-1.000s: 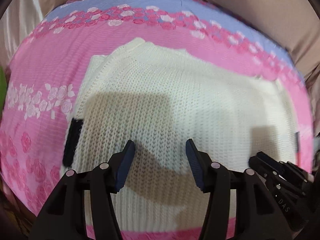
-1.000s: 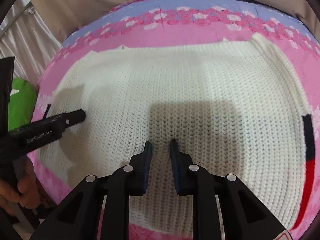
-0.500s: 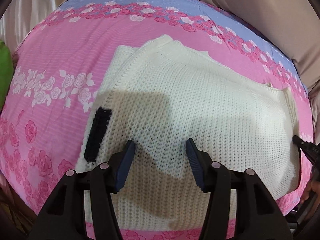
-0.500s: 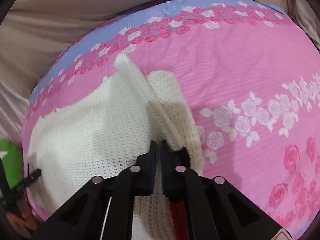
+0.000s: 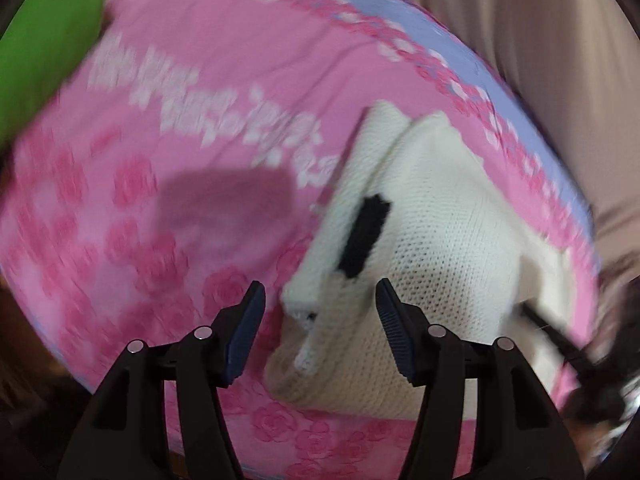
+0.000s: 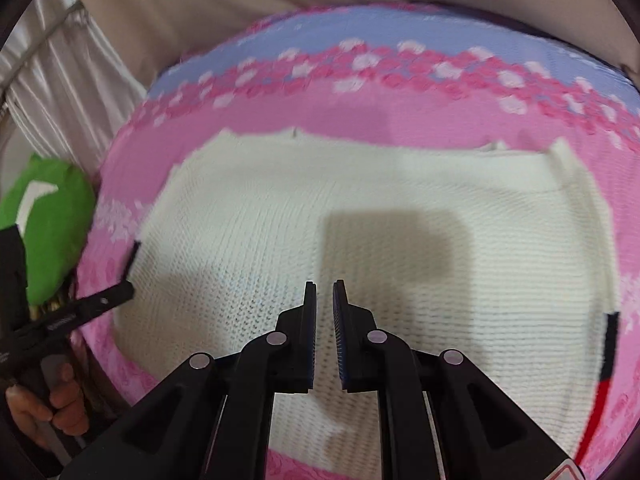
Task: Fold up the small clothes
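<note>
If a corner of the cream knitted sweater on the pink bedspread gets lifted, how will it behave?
The cream knitted sweater will likely droop limply: its folded edges already sag in soft layers. The chunky open knit suggests the pads will grip rather than slip. It probably drags on the pink floral bedspread rather than sliding cleanly.

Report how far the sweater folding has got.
Done: the cream sweater lies on the pink floral cover, sleeves tucked in. In hand: nothing; the left gripper hangs open over the sweater's edge, the right gripper nearly shut and empty above it. Left: further folds.
</note>
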`<state>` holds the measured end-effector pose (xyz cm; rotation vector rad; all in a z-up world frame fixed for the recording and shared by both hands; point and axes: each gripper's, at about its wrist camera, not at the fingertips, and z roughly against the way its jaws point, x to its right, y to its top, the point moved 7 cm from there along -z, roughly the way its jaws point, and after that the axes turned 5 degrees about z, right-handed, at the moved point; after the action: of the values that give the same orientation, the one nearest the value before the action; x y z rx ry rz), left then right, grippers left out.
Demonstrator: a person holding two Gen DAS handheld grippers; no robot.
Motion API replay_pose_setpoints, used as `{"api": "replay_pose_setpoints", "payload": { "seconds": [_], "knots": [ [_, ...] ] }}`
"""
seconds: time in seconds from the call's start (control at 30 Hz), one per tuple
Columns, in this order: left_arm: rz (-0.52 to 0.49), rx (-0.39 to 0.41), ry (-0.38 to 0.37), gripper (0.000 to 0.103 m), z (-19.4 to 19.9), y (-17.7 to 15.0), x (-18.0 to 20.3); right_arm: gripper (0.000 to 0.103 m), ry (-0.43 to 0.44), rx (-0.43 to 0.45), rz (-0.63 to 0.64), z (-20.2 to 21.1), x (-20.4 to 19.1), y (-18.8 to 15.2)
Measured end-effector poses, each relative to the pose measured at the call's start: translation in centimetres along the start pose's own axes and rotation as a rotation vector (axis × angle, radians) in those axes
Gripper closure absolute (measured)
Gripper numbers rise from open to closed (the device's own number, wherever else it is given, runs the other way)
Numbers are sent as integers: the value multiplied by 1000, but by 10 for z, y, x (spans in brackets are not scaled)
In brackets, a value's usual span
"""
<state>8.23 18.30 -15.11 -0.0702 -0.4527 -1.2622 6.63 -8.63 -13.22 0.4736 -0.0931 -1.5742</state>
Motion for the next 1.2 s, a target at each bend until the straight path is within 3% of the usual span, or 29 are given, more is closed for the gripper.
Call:
{"api": "replay_pose_setpoints", "payload": {
  "seconds": [0.07,0.17,0.2,0.23,0.3,0.37,0.53,0.67,0.77,0.83,0.9,0.93,1.0,1.07,1.2],
  "knots": [
    [61,-20,-30,43,-10,-2,-9,92,-7,-80,7,-27,-1,-9],
    [108,-28,-60,44,-20,-4,-14,93,-16,-61,14,-31,-3,-12],
    [106,-24,-77,50,-20,-3,-12,93,-19,-67,17,-30,-4,-12],
    [96,-45,-95,64,-22,-3,-8,93,-19,-71,21,-31,-5,-13],
    [99,-53,-121,76,-17,-2,-2,94,-14,-72,21,-32,-5,-12],
    [82,-41,-159,79,-3,0,14,94,4,-69,3,-33,-4,-12],
    [-239,9,-316,80,60,-12,134,96,92,-62,-83,-27,10,-11],
    [-513,-28,-401,80,69,-52,233,91,138,6,-198,8,37,-16],
    [-664,-98,-348,73,32,-88,274,87,115,61,-251,39,71,-28],
    [-700,-126,-282,68,11,-101,281,78,59,79,-295,56,102,-43],
    [-697,-121,-286,63,15,-107,276,77,11,79,-336,67,125,-57],
    [-689,-101,-295,46,21,-105,273,77,-10,86,-357,75,135,-64],
    [-665,-31,-253,32,32,-90,251,72,-29,109,-384,89,143,-71],
    [-636,10,-188,32,34,-75,231,61,-29,143,-396,103,142,-74],
    [-583,44,-25,32,28,-52,188,34,65,148,-371,101,116,-55]
  ]
}}
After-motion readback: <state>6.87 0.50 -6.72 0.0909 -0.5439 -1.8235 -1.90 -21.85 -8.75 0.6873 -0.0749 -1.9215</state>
